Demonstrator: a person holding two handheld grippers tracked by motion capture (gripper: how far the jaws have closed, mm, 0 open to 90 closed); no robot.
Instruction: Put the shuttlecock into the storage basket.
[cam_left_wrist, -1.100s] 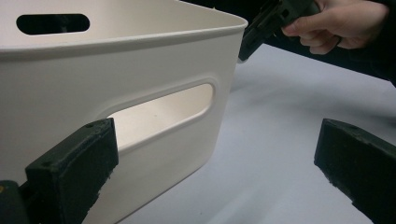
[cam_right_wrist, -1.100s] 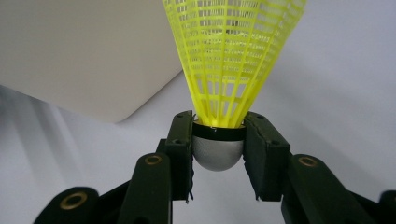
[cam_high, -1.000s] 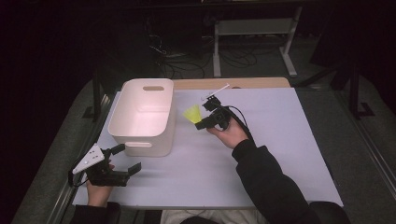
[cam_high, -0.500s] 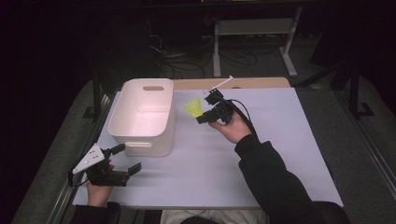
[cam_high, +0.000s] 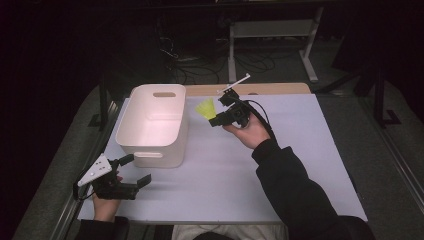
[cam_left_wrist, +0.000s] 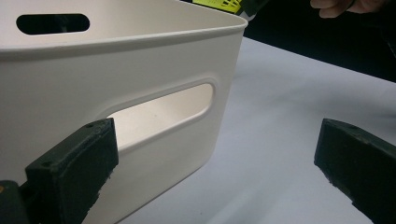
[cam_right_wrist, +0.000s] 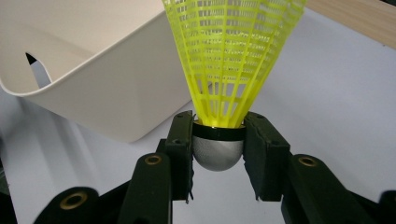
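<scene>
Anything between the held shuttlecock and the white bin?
Nothing. In the high view the yellow shuttlecock, clamped in the right gripper, hangs just right of the white bin, with bare table sheet beneath the gap.

The shuttlecock (cam_right_wrist: 232, 60) is a yellow plastic one with a latticed, flaring skirt and a rounded silvery-grey cap ringed by a black band. It is held clear of the desk (cam_high: 300, 150), gripped at the cap on both sides, skirt pointing away toward the white bin (cam_high: 155, 125). Seen from above, it (cam_high: 205, 107) hangs just beside the bin's right rim, outside it and near the far corner
</scene>
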